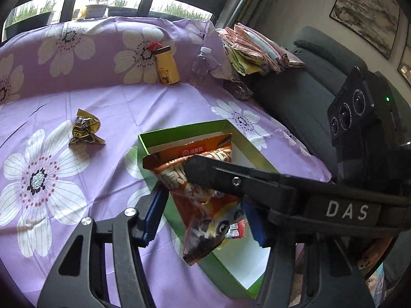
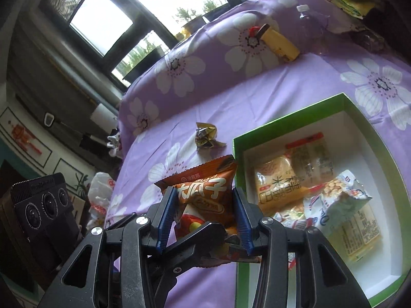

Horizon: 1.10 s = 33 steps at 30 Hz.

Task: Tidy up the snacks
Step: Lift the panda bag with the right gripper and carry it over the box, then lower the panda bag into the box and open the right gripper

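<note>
Over on the left of the purple flowered sheet [image 1: 64, 102], a crumpled gold-and-black wrapper [image 1: 86, 131] lay alone, well apart from everything else. Moving right along the raised back edge, a yellow bottle with a bear on it [image 1: 168, 66] leaned against the sheet, with a clear water bottle [image 1: 203, 66] just beside it and a pile of folded cloths [image 1: 257, 48] at the far right corner. In the middle, the action: the left claw [image 1: 204, 220] stood spread, its blue pads [image 1: 154, 215] on either side of the orange snack packet [image 1: 205, 205] but not pressing on it. The right claw [image 2: 205, 218] was doing the work, pinching that orange snack packet [image 2: 205, 192] by its lower half between both pads, the packet upright and lifted clear of the sheet. From the right wrist view the packet hung just left of the green box [image 2: 282, 118], by its left wall; from the left wrist view it hung over that same wall. Inside the box, further right, lay a yellow rice-cracker packet [image 2: 277, 184], a clear packet with an orange strip [image 2: 310, 154] behind it, and a crinkled white-and-blue packet [image 2: 341, 192] on top toward the right.
</note>
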### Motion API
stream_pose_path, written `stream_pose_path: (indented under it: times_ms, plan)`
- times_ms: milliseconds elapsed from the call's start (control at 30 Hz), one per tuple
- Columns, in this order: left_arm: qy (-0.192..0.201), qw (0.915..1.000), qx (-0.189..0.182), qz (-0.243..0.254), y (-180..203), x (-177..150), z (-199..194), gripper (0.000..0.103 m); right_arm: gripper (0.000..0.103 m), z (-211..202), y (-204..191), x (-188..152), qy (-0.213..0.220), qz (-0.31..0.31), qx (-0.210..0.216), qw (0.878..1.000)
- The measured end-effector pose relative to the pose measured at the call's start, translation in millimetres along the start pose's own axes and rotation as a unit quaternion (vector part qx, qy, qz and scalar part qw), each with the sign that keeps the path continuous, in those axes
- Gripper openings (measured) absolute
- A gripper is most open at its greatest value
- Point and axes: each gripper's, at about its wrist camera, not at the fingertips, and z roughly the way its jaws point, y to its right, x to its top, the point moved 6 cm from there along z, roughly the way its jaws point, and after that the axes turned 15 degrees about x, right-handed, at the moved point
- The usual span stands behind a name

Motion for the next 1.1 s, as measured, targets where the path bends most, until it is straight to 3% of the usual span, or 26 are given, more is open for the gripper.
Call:
stream_pose_path:
  times_ms: [267,367,433,500,600,767,900,1100]
  plan:
    - [-0.03,0.9991,-0.026,-0.013,27,2,36,0.058,0.046,-20,43,10,0.021,0.055,-0.023,0.998]
    - [-0.042,0.9987,-0.018,-0.022,28,0,45,0.058,0.046,-22,55,11,0.025,0.066,-0.051,0.996]
    - [-0.044,0.9985,-0.018,-0.028,25,0,45,0.063,0.046,-26,61,12,0.035,0.071,-0.072,0.994]
    - [-0.038,0.9987,-0.018,-0.03,21,0,40,0.076,0.047,-27,64,13,0.039,0.076,-0.08,0.993]
    - [-0.026,0.9995,0.0,-0.016,11,-1,28,0.08,0.054,-29,62,14,0.047,0.074,-0.08,0.993]
    - [-0.017,0.9982,0.046,-0.033,-34,-6,6,0.088,0.067,-35,50,17,0.071,0.049,-0.108,0.99]
    - [-0.031,0.9912,0.11,-0.067,-92,-16,-10,0.089,0.079,-33,36,19,0.086,0.01,-0.13,0.988]
    - [-0.025,0.9757,0.179,-0.123,-179,-35,-47,0.09,0.08,-6,19,16,0.077,-0.041,-0.167,0.982]
